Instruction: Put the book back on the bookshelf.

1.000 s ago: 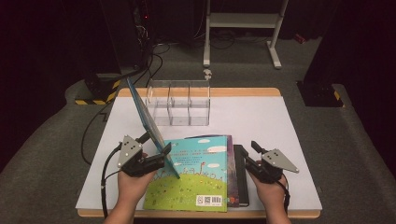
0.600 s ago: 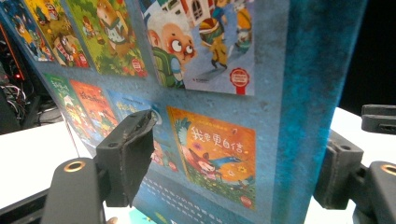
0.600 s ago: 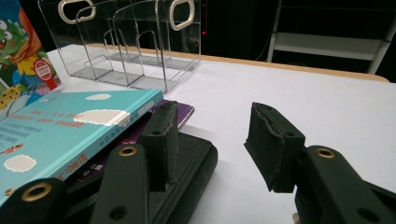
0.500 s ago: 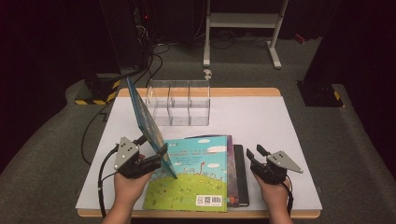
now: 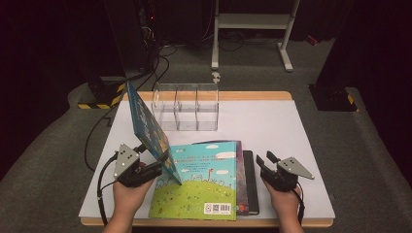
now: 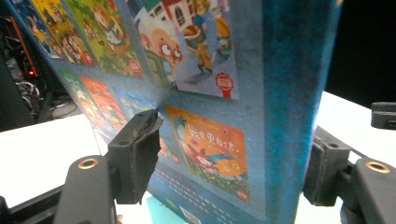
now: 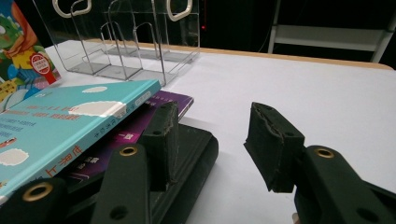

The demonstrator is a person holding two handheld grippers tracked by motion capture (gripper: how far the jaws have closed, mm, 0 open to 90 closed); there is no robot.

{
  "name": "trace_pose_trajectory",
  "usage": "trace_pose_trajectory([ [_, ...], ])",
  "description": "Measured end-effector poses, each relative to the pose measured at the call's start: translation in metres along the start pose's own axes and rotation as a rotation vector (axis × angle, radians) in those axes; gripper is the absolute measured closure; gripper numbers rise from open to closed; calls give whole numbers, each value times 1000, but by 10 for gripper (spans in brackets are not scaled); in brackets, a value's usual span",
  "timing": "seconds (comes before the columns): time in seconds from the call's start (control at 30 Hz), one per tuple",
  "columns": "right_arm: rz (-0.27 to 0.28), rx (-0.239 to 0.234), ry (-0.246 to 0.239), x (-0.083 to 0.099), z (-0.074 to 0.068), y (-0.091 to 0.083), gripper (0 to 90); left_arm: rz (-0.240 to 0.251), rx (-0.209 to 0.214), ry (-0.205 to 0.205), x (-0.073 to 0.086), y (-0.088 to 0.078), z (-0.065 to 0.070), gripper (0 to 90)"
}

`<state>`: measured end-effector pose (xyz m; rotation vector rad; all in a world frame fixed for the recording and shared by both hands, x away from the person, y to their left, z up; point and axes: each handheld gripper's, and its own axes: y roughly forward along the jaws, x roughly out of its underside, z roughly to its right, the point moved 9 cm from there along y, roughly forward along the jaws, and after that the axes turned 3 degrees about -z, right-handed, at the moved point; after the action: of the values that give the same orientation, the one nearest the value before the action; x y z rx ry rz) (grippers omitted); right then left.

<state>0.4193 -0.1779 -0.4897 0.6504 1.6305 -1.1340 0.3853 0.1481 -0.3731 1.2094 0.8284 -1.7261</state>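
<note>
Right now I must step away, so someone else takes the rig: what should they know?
Left gripper: jaws have just been closing around the upright blue book; whether the pads press yet is unclear.
Right gripper: open, holds nothing, beside the black book.
A stack of books lies flat at the front; the clear rack behind it stands empty.
Left, likely: put the books into the rack.

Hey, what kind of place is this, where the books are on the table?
Probably a lab or studio set up for recording, not a home: a white-topped table on grey carpet, dark surroundings with trailing cables, a metal stand behind, and a clear acrylic book rack.
</note>
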Motion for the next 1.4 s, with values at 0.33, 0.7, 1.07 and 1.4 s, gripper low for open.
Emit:
trace_pose_trajectory([
  [0.33,-2,-6,0,1,-2,0,528,14,-43,33,-2,-4,-3,406],
  [0.7,-1,-6,2,1,-3,1,529,7,-49,21,-3,-6,-6,448],
  [1.07,1,-7,9,1,-3,1,531,-7,-34,-13,-4,-10,-11,530],
  [1.4,-2,-13,12,1,-5,3,531,-5,-51,-10,-5,-16,-20,573],
])
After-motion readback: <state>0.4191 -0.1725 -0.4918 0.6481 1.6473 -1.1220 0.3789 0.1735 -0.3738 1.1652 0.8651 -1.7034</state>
